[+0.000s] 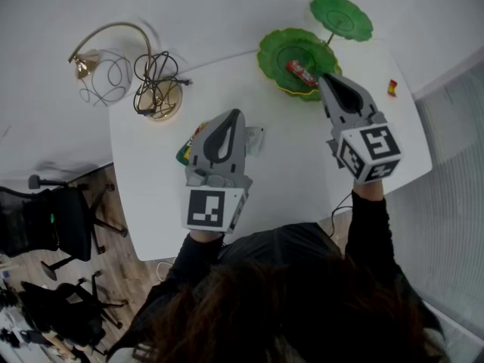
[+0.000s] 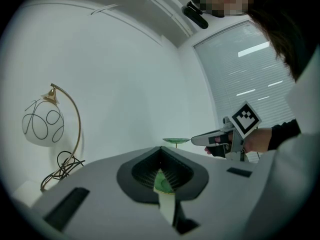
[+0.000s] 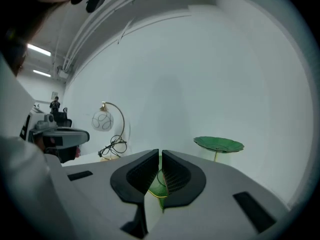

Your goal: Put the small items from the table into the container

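**While both tongs are shut, one red item is seen inside the green bowl**

As the scene is viewed from the head camera, a white table (image 1: 295, 165) is shown with a green leaf-shaped bowl (image 1: 274, 51) near its far edge. Every place below is given from that bowl.

A red wrapped item (image 1: 301, 72) lies inside the bowl. The right gripper (image 1: 327, 79) is held at the bowl's near right rim. Its jaws are closed together with nothing between them, and only a sliver of the green bowl is seen through the thin slit.

The left gripper (image 1: 234, 114) is held well to the near left of the bowl, above the table. Its jaw tips are also brought together, and nothing can be made out as gripped.

A green packet (image 1: 187, 148) is partly covered by the left gripper. A pale clear wrapper (image 1: 255, 138) lies just beside that gripper, on the side toward the bowl. A small red and yellow item (image 1: 392, 87) is seen on the table to the right of the bowl, apart from it.

A smaller green leaf on a stalk (image 1: 341, 16) stands just behind the bowl. A gold arched lamp (image 1: 91, 63) with a white globe and a tangle of dark cable (image 1: 155, 82) is placed far to the left of the bowl.
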### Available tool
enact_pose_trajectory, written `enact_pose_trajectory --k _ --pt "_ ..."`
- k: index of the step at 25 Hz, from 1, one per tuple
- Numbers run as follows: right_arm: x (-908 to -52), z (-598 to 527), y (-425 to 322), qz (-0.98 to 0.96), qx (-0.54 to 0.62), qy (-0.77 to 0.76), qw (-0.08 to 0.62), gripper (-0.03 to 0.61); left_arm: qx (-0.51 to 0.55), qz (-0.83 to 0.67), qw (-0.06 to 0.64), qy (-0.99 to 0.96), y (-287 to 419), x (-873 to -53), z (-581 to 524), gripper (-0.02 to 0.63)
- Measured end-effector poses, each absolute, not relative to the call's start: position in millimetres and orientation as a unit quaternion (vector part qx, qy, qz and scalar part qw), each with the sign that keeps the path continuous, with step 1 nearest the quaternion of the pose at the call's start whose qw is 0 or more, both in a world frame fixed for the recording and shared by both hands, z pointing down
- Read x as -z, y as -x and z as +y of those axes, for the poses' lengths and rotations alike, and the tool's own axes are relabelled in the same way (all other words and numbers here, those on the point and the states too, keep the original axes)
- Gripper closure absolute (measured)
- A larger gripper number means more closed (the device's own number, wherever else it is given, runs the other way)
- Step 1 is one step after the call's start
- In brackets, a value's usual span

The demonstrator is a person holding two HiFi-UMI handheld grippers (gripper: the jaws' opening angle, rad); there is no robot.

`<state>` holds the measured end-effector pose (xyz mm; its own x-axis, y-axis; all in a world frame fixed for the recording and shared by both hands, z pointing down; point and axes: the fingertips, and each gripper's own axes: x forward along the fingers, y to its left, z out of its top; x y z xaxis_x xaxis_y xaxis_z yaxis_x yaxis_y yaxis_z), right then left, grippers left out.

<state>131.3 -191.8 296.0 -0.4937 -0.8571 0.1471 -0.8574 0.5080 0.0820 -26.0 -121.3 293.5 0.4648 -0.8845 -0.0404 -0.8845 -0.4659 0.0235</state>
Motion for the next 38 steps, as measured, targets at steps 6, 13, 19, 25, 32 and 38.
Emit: enact_pose_trajectory --k 6,13,19,25,32,38 --pt "-287.4 -171.9 -133.1 -0.865 -0.008 -0.500 0.039 0.546 -0.022 0.517 0.000 0.856 24.7 -292.1 -118.6 0.611" --pt "-289.7 -152.3 -125.2 -0.869 0.002 -0.495 0.025 0.554 -0.039 0.505 0.002 0.862 20.4 -285.1 -114.7 0.611" --pt "-293.6 -144.4 -116.5 -0.876 -0.005 -0.483 0.015 0.553 -0.032 0.507 0.000 0.861 20.5 -286.5 -113.3 0.611" --pt "-293.6 -144.9 -113.2 -0.878 -0.001 -0.478 0.018 0.553 -0.006 0.515 0.014 0.857 21.4 -292.4 -113.5 0.611" --pt "-294.2 -145.7 -106.1 -0.883 0.001 -0.470 0.020 0.552 0.015 0.523 0.021 0.852 24.2 -298.8 -115.5 0.612" --pt "-294.9 -145.4 -101.3 -0.887 -0.003 -0.461 0.020 0.552 -0.035 0.523 -0.006 0.851 31.4 -287.6 -115.4 0.612"
